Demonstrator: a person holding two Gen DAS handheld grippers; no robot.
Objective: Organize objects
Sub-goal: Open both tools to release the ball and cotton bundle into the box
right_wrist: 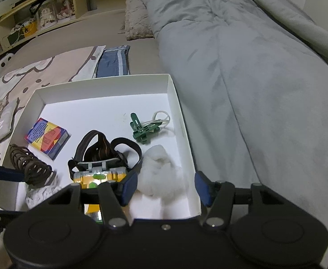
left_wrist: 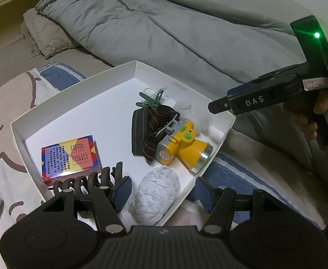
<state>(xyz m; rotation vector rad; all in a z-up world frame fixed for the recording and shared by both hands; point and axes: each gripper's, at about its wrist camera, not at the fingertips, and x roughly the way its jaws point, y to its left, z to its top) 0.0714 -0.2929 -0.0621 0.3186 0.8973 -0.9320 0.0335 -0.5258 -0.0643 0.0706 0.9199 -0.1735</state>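
A shallow white cardboard box (left_wrist: 74, 94) is sitting on a bed, on a pink cartoon-print sheet (left_wrist: 5, 103) beside a rumpled grey quilted duvet (left_wrist: 164, 27). Lying inside the box: a red, blue and yellow printed card pack (left_wrist: 71, 159) near the left wall, a yellow plastic headlamp with a black elastic strap (left_wrist: 179, 143) toward the right side, a green plastic clothes peg (left_wrist: 151, 99) with a clear loop just behind the strap, a white cotton wad (right_wrist: 161, 170) at the right wall, a grey-white ball of yarn (left_wrist: 155, 192) at the near edge, and a dark brown coiled spiral piece (right_wrist: 30, 165) next to the card pack. The left gripper (left_wrist: 164, 190) is hovering over the near edge of the box, jaws standing partly apart, blue pads (left_wrist: 121, 190) on either side of the yarn ball and not pressing on it, nothing gripped. The right gripper (right_wrist: 166, 185) is hanging over the box's near right corner, jaws also partly apart with the cotton wad between the pads, not squeezed, nothing held. In the left wrist view the right gripper's black body is showing from the side with a green light lit, a person's hand (left_wrist: 309, 116) wrapping its handle. Wooden shelving (right_wrist: 40, 11) with small items is running along the far wall.
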